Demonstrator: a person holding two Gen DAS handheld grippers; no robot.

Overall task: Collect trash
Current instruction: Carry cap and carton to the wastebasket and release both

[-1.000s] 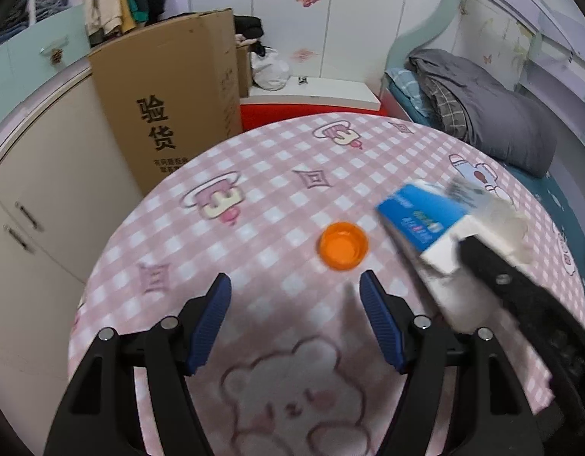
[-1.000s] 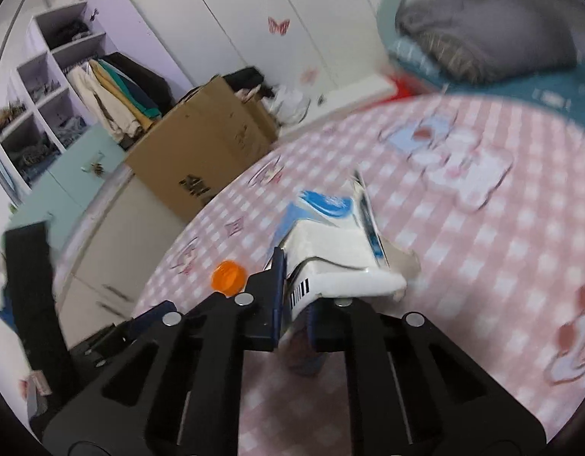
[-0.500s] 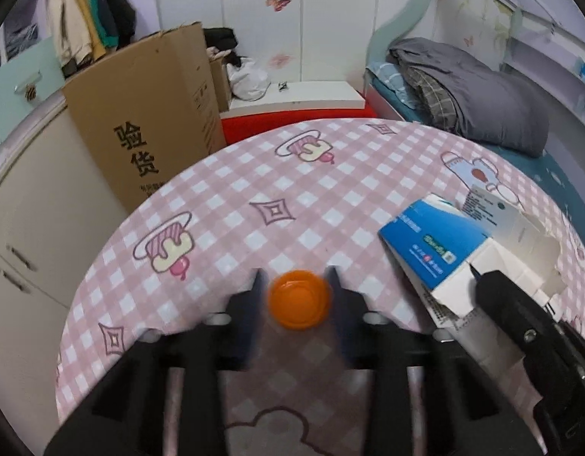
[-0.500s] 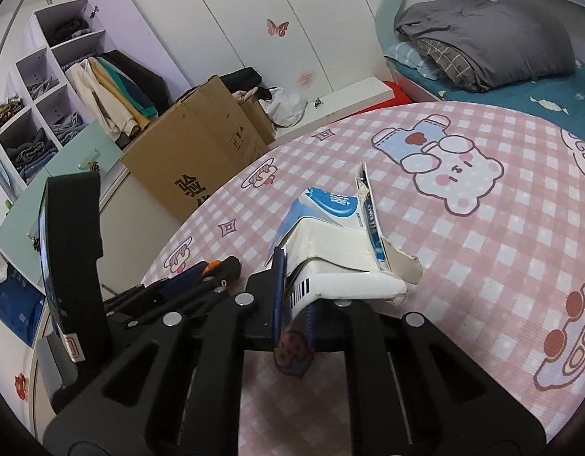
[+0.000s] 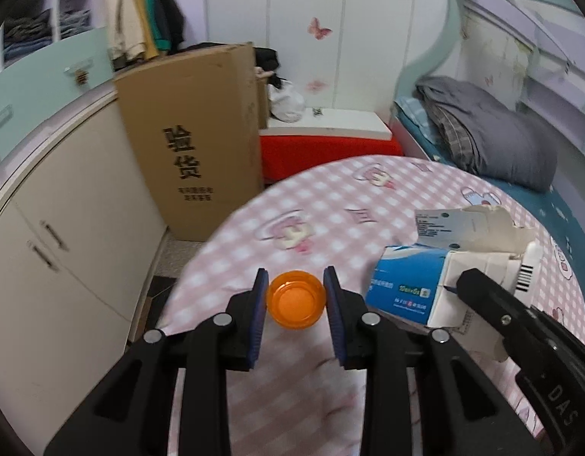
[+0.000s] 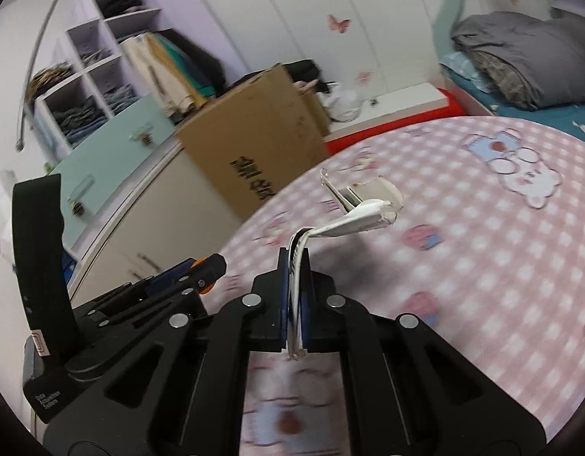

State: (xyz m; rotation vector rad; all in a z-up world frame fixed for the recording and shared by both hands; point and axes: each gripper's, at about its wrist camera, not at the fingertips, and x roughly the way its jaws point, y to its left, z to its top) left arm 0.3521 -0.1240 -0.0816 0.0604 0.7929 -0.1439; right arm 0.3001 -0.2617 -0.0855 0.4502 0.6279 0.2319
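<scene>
The orange cap (image 5: pixel 296 305) sat clamped between the blue pads (image 5: pixel 257 319) of the left gripper (image 5: pixel 296 317), held off the pink checked table (image 5: pixel 330 205) near its left edge, its hollow side facing the camera; whether anything lay in that hollow could not be told beyond an orange floor. Just to its right, the torn blue-and-white carton (image 5: pixel 425 285) hung pinched flat in the right gripper (image 6: pixel 295 298), whose jaws were pressed nearly together on the cardboard. From the right wrist view the carton showed edge-on, its ripped open end (image 6: pixel 372 199) sticking forward above the table; nothing could be seen inside it. Behind the table stood a tall brown cardboard box (image 5: pixel 201 140), its top open, with dark clothing (image 5: pixel 267 60) and a white plastic bag (image 5: pixel 286 100) just behind its rim. A grey quilt (image 5: pixel 486 129) lay on the bed at the right.

A second before, the left jaws stood wide apart with the cap resting on the table beyond them; they had since closed on it and raised it. The carton, then a fuller box shape in the right gripper, was now squeezed thin.
</scene>
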